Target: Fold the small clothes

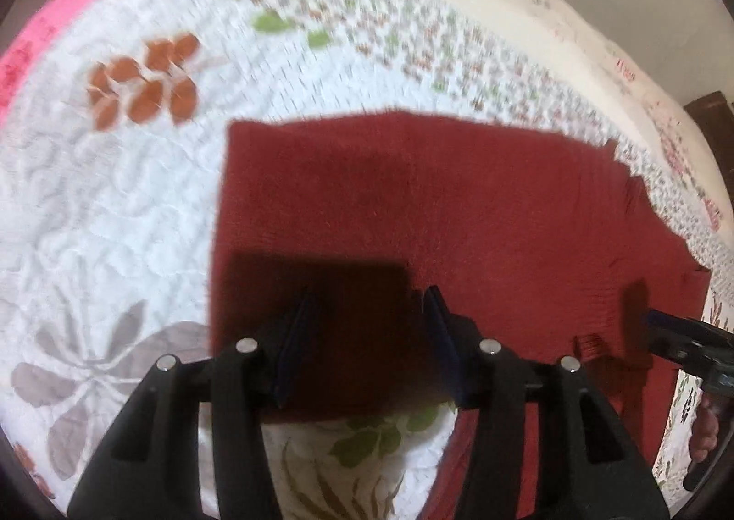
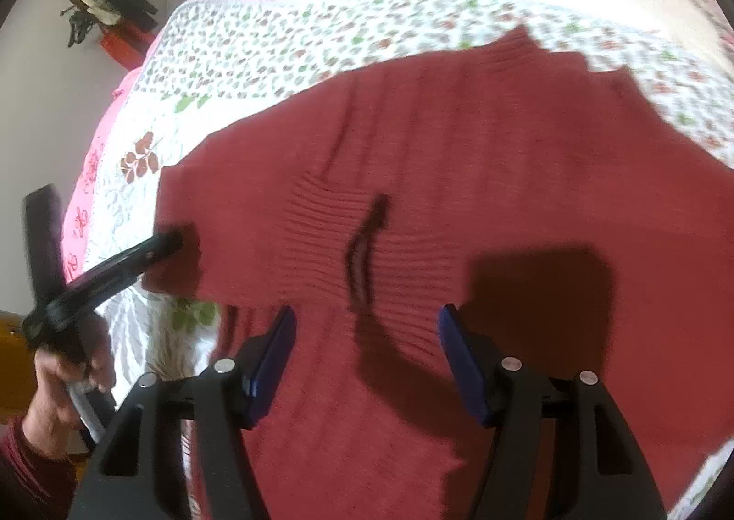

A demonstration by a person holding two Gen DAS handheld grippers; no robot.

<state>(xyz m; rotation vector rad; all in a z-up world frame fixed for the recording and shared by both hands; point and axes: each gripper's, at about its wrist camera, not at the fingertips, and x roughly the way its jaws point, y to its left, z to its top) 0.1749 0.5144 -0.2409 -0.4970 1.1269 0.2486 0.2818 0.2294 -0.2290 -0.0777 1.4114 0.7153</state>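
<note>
A red sweater [image 2: 458, 162] lies flat on the floral quilt [image 1: 114, 199]. Left gripper [image 1: 367, 313] and right gripper [image 2: 364, 329] hover above it, jaws spread, empty.

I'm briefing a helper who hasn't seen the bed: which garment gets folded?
On the white floral quilted bedspread lies one dark red knitted sweater, spread flat. It is the only plain, ribbed fabric there, against printed leaves and flowers.
</note>
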